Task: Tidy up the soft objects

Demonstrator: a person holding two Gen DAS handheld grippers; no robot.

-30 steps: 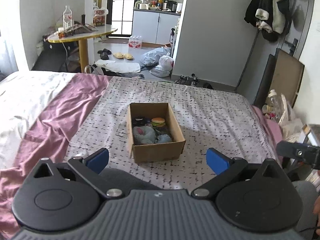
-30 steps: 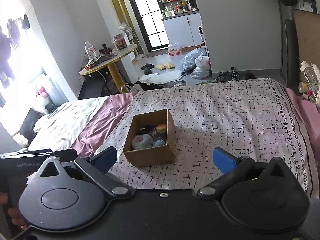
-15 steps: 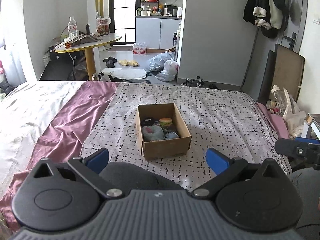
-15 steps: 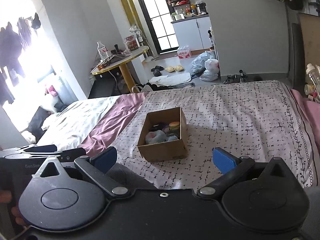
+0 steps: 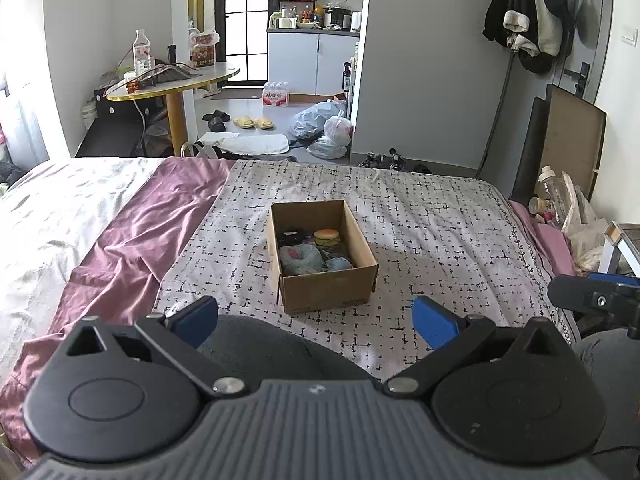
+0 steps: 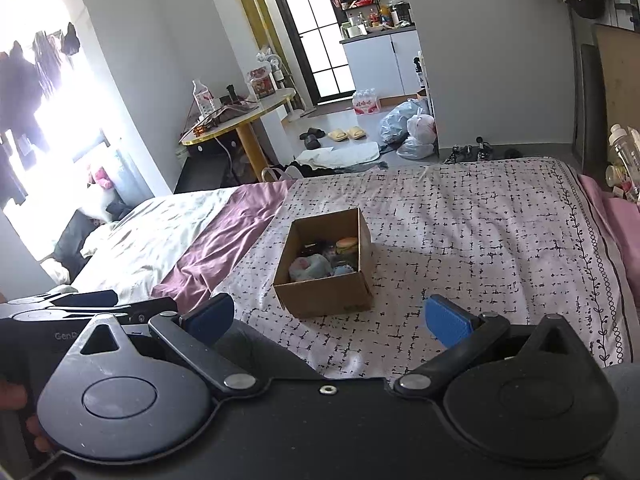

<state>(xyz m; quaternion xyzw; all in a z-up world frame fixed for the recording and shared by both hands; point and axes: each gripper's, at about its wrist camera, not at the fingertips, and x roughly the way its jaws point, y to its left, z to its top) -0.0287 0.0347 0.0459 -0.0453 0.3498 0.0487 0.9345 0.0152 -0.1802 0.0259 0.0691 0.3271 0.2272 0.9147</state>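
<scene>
Box: a cardboard box (image 5: 324, 256) sits open-topped on the patterned bedspread (image 5: 432, 232), near the middle of the bed, probably so either gripper can reach it from the near edge.
Contents: the soft things lie inside it: a burger toy (image 5: 327, 236) at the far end, a grey-blue bundle (image 5: 300, 260) nearer, dark pieces beside them that I cannot identify.
Bedspread: no loose soft object shows on it around the box, so the sorting looks finished or close to it.
Left gripper (image 5: 316, 320): jaws spread wide, nothing between them, held low at the near edge and well apart from the box, facing it.
Right gripper (image 6: 330, 318): also wide and empty, held back at the same edge, slightly to the box's right.
Why held so: both empty and clear of the box, which I read as resting rather than reaching.
</scene>
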